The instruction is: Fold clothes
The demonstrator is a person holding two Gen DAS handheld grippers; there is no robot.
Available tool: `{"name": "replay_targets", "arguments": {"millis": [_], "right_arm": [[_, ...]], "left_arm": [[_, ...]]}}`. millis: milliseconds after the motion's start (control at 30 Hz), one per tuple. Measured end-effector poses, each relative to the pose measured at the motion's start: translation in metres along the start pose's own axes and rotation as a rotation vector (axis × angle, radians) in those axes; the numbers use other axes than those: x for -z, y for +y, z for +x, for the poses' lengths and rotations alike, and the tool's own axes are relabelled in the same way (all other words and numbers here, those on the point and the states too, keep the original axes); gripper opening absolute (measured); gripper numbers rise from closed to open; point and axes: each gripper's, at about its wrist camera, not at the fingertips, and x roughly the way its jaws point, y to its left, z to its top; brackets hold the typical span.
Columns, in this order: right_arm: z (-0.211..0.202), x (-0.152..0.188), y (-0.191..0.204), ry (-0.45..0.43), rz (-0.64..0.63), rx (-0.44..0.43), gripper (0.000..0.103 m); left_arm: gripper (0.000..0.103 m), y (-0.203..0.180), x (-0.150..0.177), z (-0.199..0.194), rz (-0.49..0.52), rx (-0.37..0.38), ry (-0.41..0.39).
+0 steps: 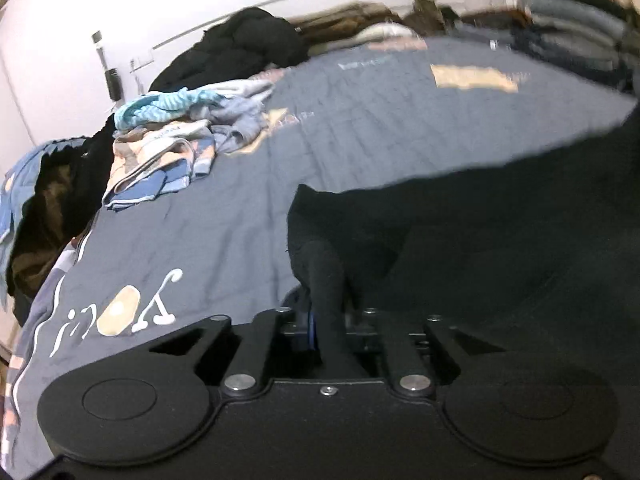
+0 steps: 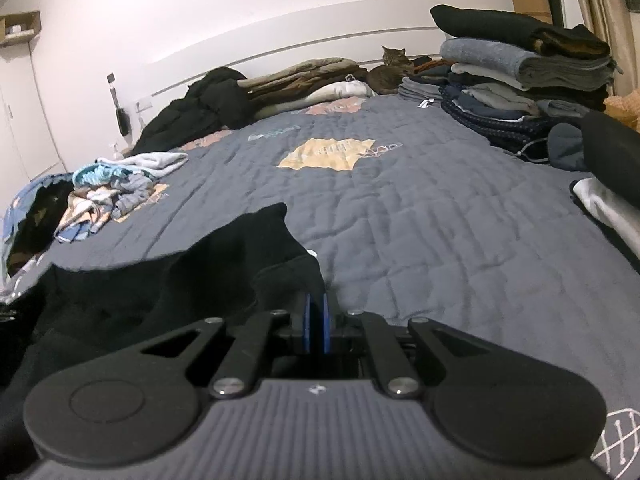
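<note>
Two views. Left wrist: the left tool (image 1: 328,312) is clamped on a black fabric garment (image 1: 500,240) spread over the grey quilted bed cover (image 1: 360,128). Right wrist alone shows a tabby cat (image 2: 390,70) beside folded stacked clothes (image 2: 520,68); the right tool (image 2: 316,322) pinches the garment's edge.

You have the black garment (image 2: 168,280) (crumpled, plain) lifted off the bedspread (image 2: 420,208), one edge pinched in each gripper.

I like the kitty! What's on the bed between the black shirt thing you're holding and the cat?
Only bare quilt separates the black garment from the cat, seen in the right wrist view.
</note>
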Motion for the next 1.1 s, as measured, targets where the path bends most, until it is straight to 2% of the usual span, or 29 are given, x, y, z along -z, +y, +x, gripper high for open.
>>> {"name": "replay_targets", "arguments": {"millis": [67,133,167,200,300,367,400,433,467,500,633,700,767,833,900,967,1067,1100], "right_arm": [[-0.002,-0.002,-0.001,-0.021,0.028,-0.017,0.005],[-0.007,-0.005,0.000,-0.063,0.058,-0.023,0.005],[-0.009,-0.006,0.000,-0.088,0.071,-0.020,0.000],[-0.010,-0.007,0.000,-0.102,0.081,-0.020,0.000],[-0.005,-0.005,-0.004,-0.071,0.099,-0.030,0.000],[-0.002,-0.004,-0.006,-0.047,0.103,-0.037,0.000],[0.000,-0.003,-0.002,-0.026,0.074,-0.044,0.000],[0.000,-0.004,0.003,-0.012,0.038,-0.052,0.000],[-0.001,-0.005,0.008,-0.019,0.013,-0.050,0.003],[-0.002,-0.006,0.013,-0.023,-0.013,-0.049,0.005],[-0.004,-0.011,0.039,-0.022,-0.161,-0.060,0.012],[-0.003,-0.013,0.053,-0.019,-0.244,-0.066,0.028],[0.001,-0.014,0.072,-0.017,-0.358,-0.059,0.038],[0.012,-0.012,0.094,0.002,-0.485,-0.075,0.039],[0.026,-0.010,0.113,0.027,-0.584,-0.090,0.040],[0.044,-0.010,0.128,0.083,-0.652,-0.103,0.041],[0.074,-0.010,0.142,0.162,-0.688,-0.098,0.042],[0.084,-0.010,0.144,0.189,-0.678,-0.096,0.042]], "left_arm": [[0.009,0.005,-0.008,0.004,-0.024,0.004,-0.016],[0.009,0.030,-0.019,-0.016,-0.147,0.004,-0.108],[0.009,0.040,-0.023,-0.023,-0.195,-0.003,-0.145],[0.009,0.047,-0.026,-0.025,-0.223,-0.009,-0.154],[0.014,0.041,-0.025,0.004,-0.148,-0.009,0.020],[0.025,0.037,-0.024,0.018,-0.100,-0.015,0.109],[0.031,0.035,-0.023,0.011,-0.081,-0.036,0.076],[0.048,0.033,-0.022,0.004,-0.063,-0.056,0.042],[0.057,0.032,-0.021,-0.003,-0.044,-0.076,0.008],[0.058,0.029,-0.021,-0.009,-0.019,-0.089,-0.023],[0.058,0.000,-0.028,-0.028,0.146,-0.058,-0.116],[0.058,-0.019,-0.031,-0.033,0.229,-0.041,-0.157],[0.058,-0.041,-0.031,-0.034,0.318,-0.009,-0.180],[0.059,-0.059,-0.026,-0.017,0.409,0.046,-0.133],[0.059,-0.070,-0.017,0.012,0.499,0.048,-0.033],[0.059,-0.072,-0.007,0.040,0.548,0.027,0.051],[0.059,-0.064,0.000,0.069,0.512,0.010,0.140],[0.058,-0.061,0.002,0.074,0.492,0.026,0.154]]}}
